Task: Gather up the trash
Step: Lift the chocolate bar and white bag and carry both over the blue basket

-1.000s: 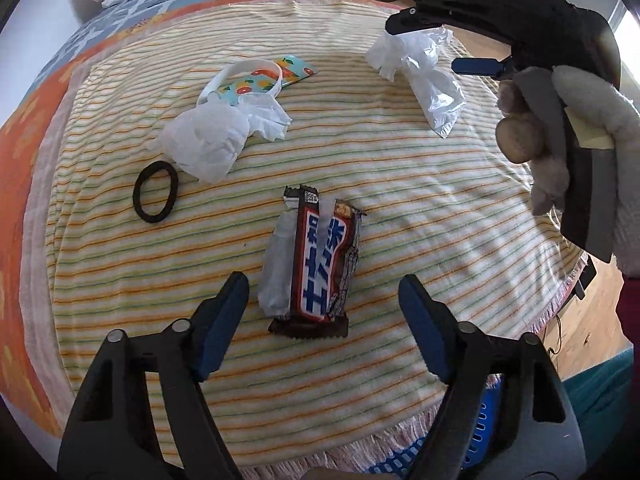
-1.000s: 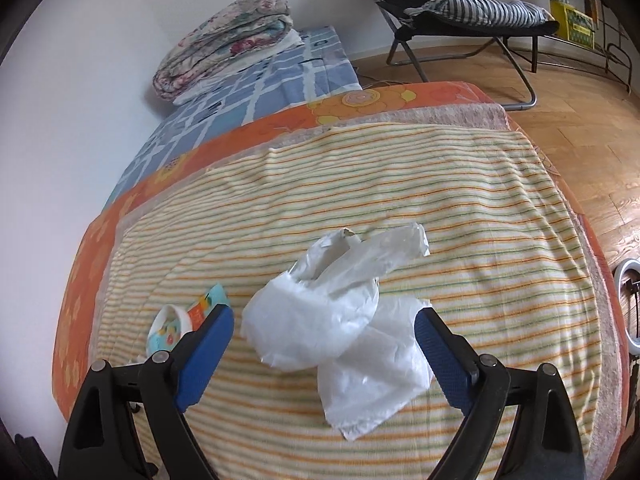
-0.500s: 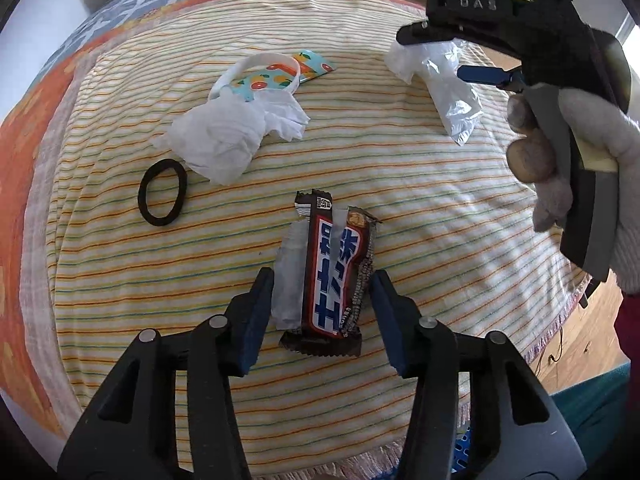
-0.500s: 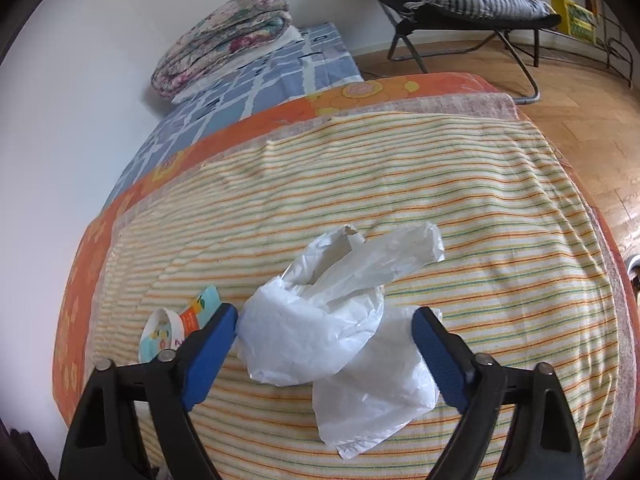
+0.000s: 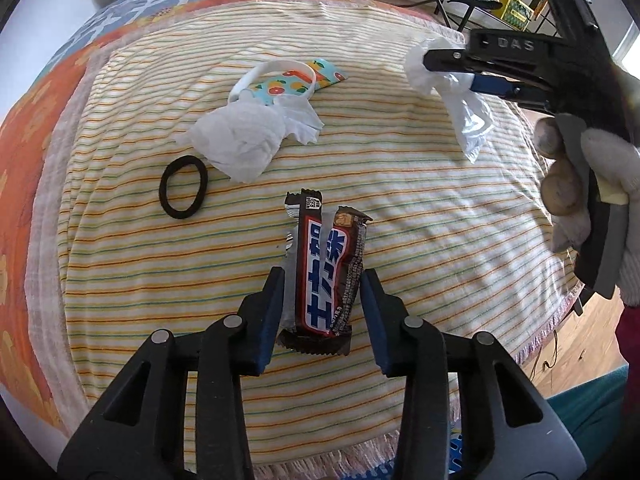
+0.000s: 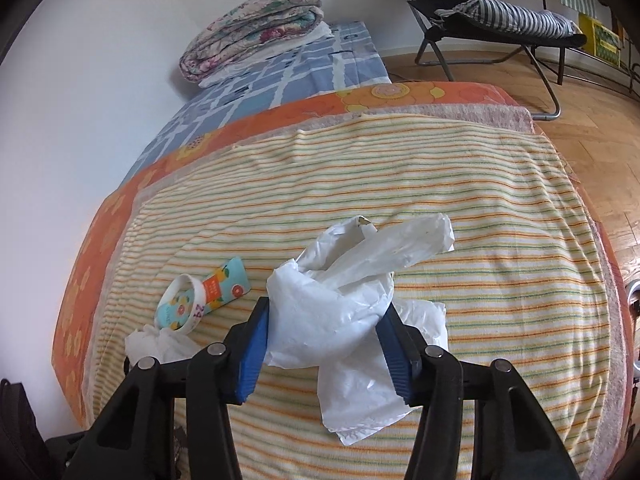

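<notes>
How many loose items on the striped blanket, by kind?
Candy wrapper: 1
White plastic bag: 1
Crumpled tissue: 1
Black hair tie: 1
White wristband: 1
Fruit-print packet: 1
Total: 6

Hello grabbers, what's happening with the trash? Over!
Left gripper closing around candy wrapper. Right gripper closing on white plastic bag. Crumpled tissue not collected. Nothing blocking.

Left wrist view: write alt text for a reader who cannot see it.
The left gripper has just closed around a brown candy wrapper lying on a striped blanket. Beyond it lie a black hair tie, a crumpled tissue and a white wristband. At upper right, the right gripper, in a gloved hand, pinches a white plastic bag.
</notes>
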`<state>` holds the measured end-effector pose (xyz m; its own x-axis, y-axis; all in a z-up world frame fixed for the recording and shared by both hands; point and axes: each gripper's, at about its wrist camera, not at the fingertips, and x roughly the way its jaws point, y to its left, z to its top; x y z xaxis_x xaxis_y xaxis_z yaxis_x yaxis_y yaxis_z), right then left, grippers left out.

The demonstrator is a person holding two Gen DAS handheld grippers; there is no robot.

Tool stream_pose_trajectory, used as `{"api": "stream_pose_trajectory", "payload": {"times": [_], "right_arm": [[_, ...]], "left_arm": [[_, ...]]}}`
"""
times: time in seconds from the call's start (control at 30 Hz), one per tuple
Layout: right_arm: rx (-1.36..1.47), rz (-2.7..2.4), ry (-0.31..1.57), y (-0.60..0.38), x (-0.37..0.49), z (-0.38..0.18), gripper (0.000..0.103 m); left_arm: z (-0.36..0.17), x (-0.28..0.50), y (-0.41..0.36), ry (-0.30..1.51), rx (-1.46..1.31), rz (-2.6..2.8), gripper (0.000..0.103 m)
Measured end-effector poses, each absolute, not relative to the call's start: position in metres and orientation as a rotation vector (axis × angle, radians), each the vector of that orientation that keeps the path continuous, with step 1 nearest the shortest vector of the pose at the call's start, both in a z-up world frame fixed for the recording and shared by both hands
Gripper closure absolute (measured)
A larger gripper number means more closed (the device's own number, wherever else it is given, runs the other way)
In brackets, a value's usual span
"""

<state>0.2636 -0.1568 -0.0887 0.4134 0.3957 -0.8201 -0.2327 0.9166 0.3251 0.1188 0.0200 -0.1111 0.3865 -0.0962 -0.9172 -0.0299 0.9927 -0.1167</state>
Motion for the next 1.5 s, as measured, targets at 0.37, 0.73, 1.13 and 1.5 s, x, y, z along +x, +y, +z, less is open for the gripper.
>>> {"api": "stream_pose_trajectory", "payload": {"times": [0.37,0.73,1.13,1.5], "right_arm": [[0.096,0.473,1.032,-0.157,0.224,-0.059,0.049],[0.007,0.548,0.992,-0.162,0.166,-0.033,0.049],[-0.068,0.638,0.992,-0.158,0.09,-0.025,0.048],[-0.072,0.682,1.024,-0.162,0.04,-0.032,0.048]], "left_arm": [[-0.093,0.099,0.018,1.136,-0.141,-0.046,0.064],[-0.074,0.075,0.014,1.094,-0.142,-0.06,0.064],[-0.059,0.046,0.0,1.063,-0.126,-0.087,0.064],[-0.06,0.008,-0.006,1.061,-0.115,-0.11,0.064]]}}
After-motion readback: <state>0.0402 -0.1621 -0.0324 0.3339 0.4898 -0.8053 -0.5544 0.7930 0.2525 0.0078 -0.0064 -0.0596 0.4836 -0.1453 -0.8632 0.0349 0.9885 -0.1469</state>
